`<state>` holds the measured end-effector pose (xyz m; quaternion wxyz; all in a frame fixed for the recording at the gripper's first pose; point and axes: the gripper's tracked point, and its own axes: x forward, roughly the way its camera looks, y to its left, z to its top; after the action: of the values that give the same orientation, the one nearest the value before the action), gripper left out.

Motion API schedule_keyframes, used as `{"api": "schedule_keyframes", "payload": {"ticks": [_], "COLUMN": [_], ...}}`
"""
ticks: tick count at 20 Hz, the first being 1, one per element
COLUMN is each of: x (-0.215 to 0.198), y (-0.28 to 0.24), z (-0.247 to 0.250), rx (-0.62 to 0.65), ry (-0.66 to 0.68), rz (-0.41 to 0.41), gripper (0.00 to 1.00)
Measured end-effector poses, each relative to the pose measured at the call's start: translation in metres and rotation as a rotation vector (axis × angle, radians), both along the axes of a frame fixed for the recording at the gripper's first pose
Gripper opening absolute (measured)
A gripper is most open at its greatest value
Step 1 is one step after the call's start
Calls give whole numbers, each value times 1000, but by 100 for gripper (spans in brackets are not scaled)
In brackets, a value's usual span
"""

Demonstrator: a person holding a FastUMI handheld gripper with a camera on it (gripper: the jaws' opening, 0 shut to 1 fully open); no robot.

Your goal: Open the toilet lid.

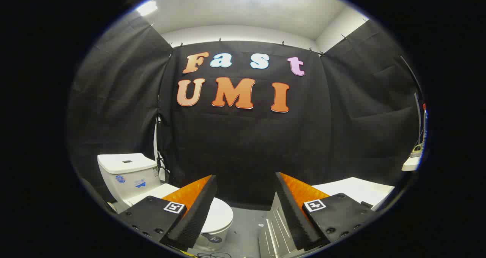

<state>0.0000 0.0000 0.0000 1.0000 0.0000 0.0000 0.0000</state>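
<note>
The tongs (246, 204) hang wide apart and empty. The toilet (131, 178) sits low beyond the left finger, its lid (220, 214) down; they should descend leftward and hook its front edge.

Jaws apart, toilet (152, 189) lid (220, 214) seemingly down.

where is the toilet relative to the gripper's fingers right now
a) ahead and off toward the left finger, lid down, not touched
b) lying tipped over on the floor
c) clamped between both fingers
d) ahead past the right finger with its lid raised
a: the toilet stands beyond the left finger, its lid lying flat on the bowl, while the gripper is open with nothing between its fingers.
</note>
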Motion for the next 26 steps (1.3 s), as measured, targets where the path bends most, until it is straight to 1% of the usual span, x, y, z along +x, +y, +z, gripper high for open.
{"api": "schedule_keyframes", "payload": {"ticks": [6,10,17,21,26], "x": [0,0,3,2,0], "y": [-3,-11,-14,-1,4], "z": [0,3,-9,0,-1], "rx": [19,33,68,124,92], "ry": [2,-10,31,-1,2], "rz": [-6,-29,-34,-3,8], "gripper": [98,98,98,99,98]}}
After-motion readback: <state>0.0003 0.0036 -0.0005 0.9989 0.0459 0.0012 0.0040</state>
